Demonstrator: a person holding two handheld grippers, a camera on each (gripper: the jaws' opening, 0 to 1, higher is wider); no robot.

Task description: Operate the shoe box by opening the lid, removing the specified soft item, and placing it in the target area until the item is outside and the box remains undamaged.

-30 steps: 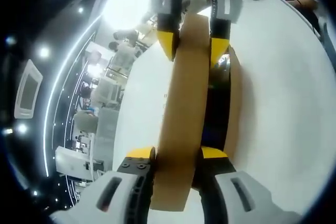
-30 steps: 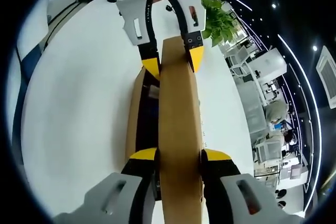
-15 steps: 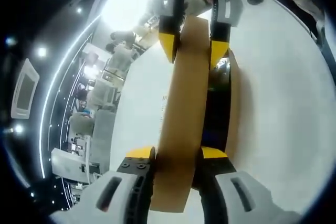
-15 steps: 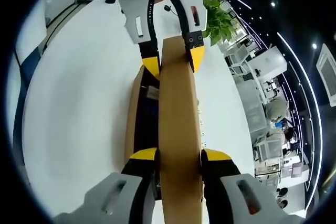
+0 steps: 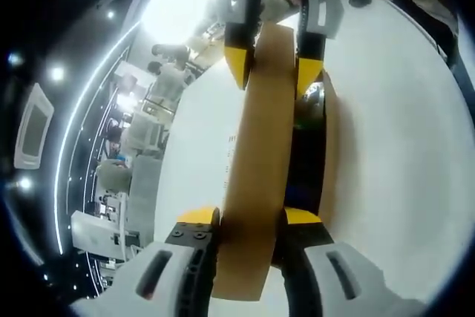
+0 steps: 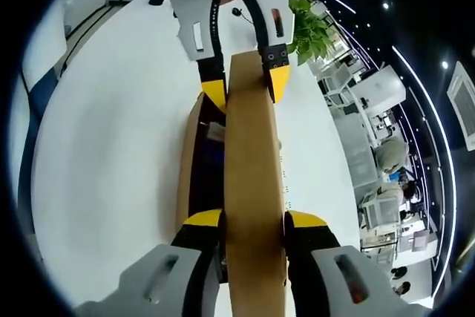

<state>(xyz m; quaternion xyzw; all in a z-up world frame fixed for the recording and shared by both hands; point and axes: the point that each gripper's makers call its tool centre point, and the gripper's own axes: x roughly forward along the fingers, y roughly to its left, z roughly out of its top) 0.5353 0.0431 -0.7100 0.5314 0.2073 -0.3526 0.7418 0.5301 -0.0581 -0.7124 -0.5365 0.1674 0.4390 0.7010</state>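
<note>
Writing: small print on lid edge, unreadable.
Left claw: clamped on lid end.
Right claw: clamped on opposite end.
Box: open, on white desk.

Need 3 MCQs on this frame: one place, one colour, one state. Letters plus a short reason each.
1. Where does the potted plant stand?
A. inside the box
B. past the white table
C. on the lid

2. What colour are the tool tips?
A. red
B. green
C. yellow

3. How is the cardboard lid held?
A. lying flat, untouched
B. clamped at both ends, one tool each
C. held by a bare hand

Answers: 1 B, the leaves show beyond the table edge. 2 C, yellow tips flank the lid. 3 B, the right tool grips the near end and the left tool the far end, with the box open beneath.
</note>
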